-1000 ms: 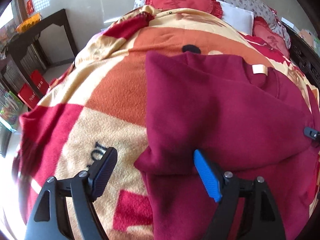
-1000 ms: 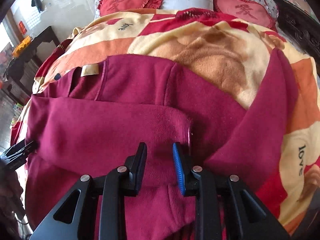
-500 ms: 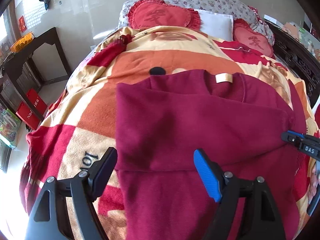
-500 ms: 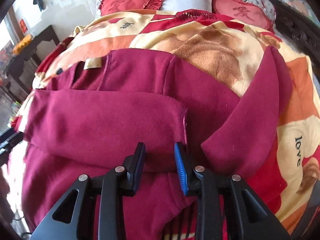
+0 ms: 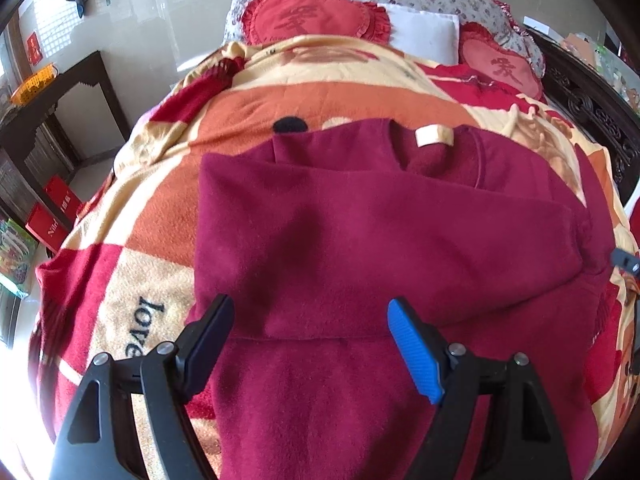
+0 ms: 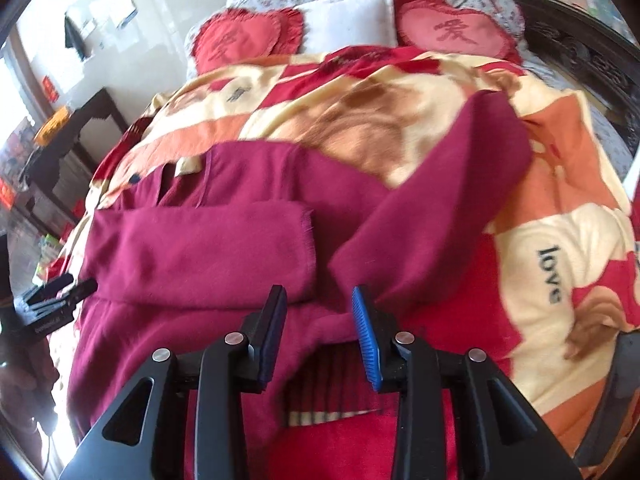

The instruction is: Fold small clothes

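Dark red fleece sweater [image 5: 360,248] is lying spread on the patterned blanket [image 5: 132,216] covering the bed, collar toward the pillows, a pale neck label [image 5: 434,136] showing at the neckline. One sleeve [image 6: 200,252] is lying folded flat across the chest, its cuff ending near the middle of the garment; the other sleeve [image 6: 448,208] is angling outward over the blanket toward the printed word "love". Left gripper [image 5: 308,340] is hovering over the sweater's lower body, its jaws standing wide apart, nothing between them, one black finger [image 5: 208,336] sitting above the garment's edge and the blue pad [image 5: 416,348] above the fabric. Right gripper [image 6: 318,328] is hanging over the gap between the folded cuff and the base of the outstretched sleeve, jaws narrow and having just been opening, no cloth pinched between them, though fabric is lying below. In the right wrist view the other gripper is showing at the left edge beside the sweater's side. Two heart-shaped red cushions [image 6: 452,32] and a white pillow [image 6: 348,20] are sitting at the head of the bed. A dark wooden side table [image 5: 52,92] is standing by the wall.
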Demonstrator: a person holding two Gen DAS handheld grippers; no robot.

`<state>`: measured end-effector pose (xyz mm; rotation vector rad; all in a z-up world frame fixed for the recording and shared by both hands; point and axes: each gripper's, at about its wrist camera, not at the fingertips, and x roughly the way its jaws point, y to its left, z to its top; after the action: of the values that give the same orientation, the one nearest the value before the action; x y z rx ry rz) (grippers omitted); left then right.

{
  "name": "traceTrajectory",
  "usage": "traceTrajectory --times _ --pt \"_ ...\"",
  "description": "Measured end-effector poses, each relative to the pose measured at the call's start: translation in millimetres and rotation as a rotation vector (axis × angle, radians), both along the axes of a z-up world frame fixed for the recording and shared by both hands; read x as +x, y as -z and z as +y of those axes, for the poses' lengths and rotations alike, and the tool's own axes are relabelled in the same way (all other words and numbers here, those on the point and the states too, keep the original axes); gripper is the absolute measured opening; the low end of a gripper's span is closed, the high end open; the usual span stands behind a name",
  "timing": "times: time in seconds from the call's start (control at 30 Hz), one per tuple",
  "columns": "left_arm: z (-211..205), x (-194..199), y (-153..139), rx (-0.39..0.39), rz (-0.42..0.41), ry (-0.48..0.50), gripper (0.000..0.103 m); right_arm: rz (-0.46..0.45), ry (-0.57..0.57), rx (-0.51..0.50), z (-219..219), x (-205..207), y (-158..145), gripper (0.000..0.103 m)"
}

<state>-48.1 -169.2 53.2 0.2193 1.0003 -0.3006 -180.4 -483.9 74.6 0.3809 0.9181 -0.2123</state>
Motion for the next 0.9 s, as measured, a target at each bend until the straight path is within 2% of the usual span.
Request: traceTrajectory --times 0.2,0.43,0.6,0.77,0.87,0.9 --pt "4.5 13.7 22.8 -0.015 0.069 -0.039 0.086 -0.043 0.161 0.031 -62.8 -9.9 -11.2 0.016" --pt "-3.6 12.9 32.9 0.017 0.056 -0.017 0.093 -0.079 0.338 0.186 -139.6 5.0 -6.4 0.017" --pt "-3.1 14.4 34.1 0.010 0.064 -0.019 0.094 -0.086 0.355 0.170 -159.5 47.6 -1.7 0.017" --pt "-1.0 16.5 34.2 -0.002 0.073 -0.013 0.095 -0.029 0.351 0.104 -169.9 95.7 10.1 0.017" --pt "-0.8 16.5 34.4 -0.003 0.072 -0.014 0.095 0.001 0.364 0.114 -179.3 110.4 23.3 0.017" --pt "-0.9 16.3 34.5 -0.002 0.070 -0.014 0.095 -0.002 0.369 0.114 -181.5 111.0 25.7 0.012"
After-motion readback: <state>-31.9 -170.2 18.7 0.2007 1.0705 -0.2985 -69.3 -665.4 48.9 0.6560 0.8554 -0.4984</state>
